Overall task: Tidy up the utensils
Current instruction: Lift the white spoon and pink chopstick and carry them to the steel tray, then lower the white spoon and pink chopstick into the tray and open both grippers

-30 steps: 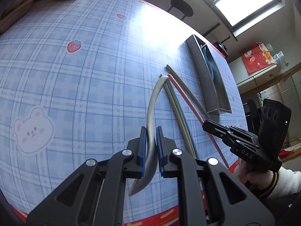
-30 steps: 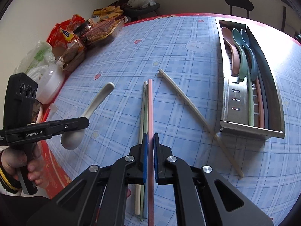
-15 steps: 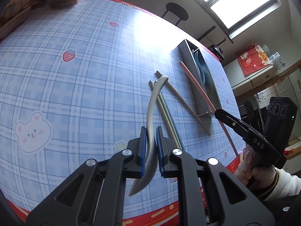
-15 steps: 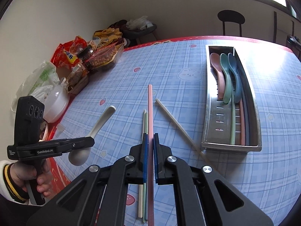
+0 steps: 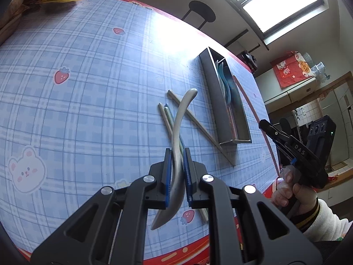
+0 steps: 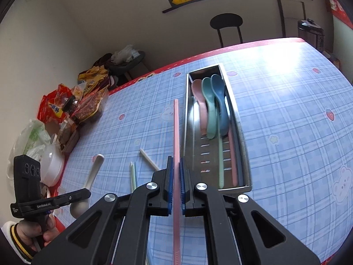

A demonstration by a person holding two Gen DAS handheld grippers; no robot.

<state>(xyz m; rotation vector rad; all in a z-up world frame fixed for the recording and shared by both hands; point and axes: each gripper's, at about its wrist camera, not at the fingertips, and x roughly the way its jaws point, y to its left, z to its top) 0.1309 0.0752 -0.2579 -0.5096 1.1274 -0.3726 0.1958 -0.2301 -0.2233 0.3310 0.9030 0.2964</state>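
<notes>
My left gripper (image 5: 176, 154) is shut on a grey-white spoon (image 5: 178, 123), held clear of the blue checked table (image 5: 88, 88) with its handle pointing away. My right gripper (image 6: 175, 162) is shut on a pink chopstick (image 6: 176, 132), lifted and pointing along the left wall of the steel utensil tray (image 6: 241, 137). In the tray lie a pink spoon (image 6: 198, 95), a teal spoon (image 6: 209, 106), a blue spoon (image 6: 219, 101) and chopsticks. A beige chopstick (image 5: 198, 123) and a pale green pair (image 5: 167, 119) lie on the cloth. The right gripper (image 5: 263, 123) shows in the left wrist view, the left gripper (image 6: 86, 193) in the right wrist view.
Snack bags (image 6: 72, 103) and a white lidded bowl (image 6: 51, 165) crowd the table's left edge. A black stool (image 6: 227, 24) stands beyond the far edge. The red table border (image 5: 187, 249) runs close under the left gripper. A hand in a white sleeve (image 5: 308, 216) holds the right gripper.
The right gripper lifted the pink chopstick off the table and swung it towards the tray. The left gripper rose a little with the spoon.
</notes>
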